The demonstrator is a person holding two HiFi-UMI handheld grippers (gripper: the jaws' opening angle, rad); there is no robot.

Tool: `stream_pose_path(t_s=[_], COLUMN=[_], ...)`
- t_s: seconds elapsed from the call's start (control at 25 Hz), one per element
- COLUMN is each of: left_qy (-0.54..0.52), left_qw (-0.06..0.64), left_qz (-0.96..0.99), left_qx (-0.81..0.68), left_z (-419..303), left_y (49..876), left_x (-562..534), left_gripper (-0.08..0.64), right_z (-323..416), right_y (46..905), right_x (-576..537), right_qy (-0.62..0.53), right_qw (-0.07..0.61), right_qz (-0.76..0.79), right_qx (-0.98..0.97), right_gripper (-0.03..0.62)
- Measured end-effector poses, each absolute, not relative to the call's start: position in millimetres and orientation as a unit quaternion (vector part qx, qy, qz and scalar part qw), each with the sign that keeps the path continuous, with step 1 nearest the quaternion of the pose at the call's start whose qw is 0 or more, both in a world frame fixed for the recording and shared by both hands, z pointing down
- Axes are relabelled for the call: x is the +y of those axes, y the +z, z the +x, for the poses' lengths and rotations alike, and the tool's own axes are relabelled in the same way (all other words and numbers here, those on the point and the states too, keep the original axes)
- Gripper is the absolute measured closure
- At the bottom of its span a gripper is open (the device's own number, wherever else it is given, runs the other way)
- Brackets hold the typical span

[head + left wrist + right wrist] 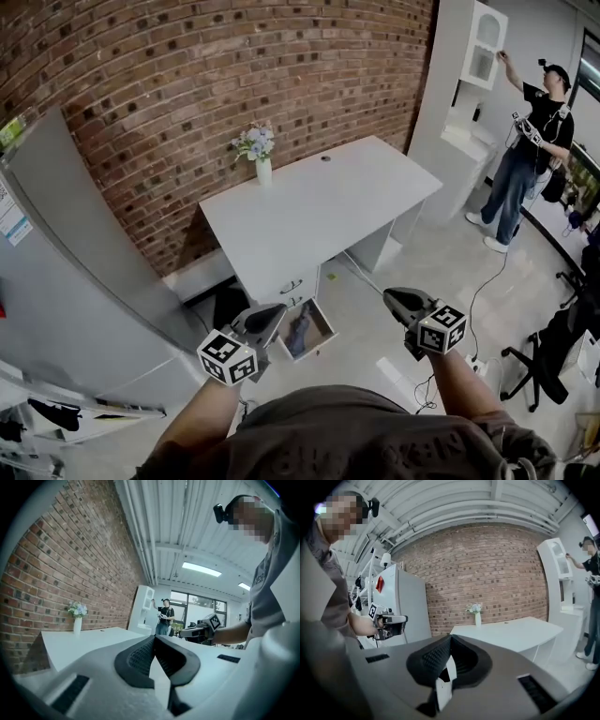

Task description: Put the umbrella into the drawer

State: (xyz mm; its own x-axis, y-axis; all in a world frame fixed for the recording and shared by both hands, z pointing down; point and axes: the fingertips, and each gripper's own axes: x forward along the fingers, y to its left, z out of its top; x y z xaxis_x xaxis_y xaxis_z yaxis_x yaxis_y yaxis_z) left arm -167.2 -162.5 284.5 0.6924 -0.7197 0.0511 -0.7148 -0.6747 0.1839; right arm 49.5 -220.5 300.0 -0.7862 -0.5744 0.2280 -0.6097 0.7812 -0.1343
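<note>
In the head view a white desk (319,211) stands against the brick wall. Its lowest drawer (322,345) is pulled open near the floor. A dark bluish thing (302,328), which looks like the folded umbrella, lies inside it. My left gripper (277,311) hangs in the air just left of the drawer, held level. Its jaws are shut with nothing between them (153,638). My right gripper (392,295) hovers to the right of the drawer, also shut and empty (450,638). Neither gripper touches the drawer or the desk.
A white vase of flowers (263,167) stands at the desk's back edge. A tall grey cabinet (75,262) fills the left side. Another person (530,141) reaches into a white cupboard (483,47) at the far right. A black office chair (548,361) and floor cables (478,300) lie to the right.
</note>
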Motion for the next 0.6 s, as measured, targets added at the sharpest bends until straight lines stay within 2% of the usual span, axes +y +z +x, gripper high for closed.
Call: stream_pose_path(t_s=[0.6], left_qy=[0.001], left_qw=[0.091], left_qz=[0.919], left_qx=[-0.384], left_z=[-160.2], left_y=[285.7], left_x=[-156.2], left_gripper=[0.555], right_z=[51.8], right_y=[296.1], right_x=[-212.2], right_qy=[0.092], right_qw=[0.089], right_qz=[0.322], right_qx=[-0.938], right_gripper=[0.600])
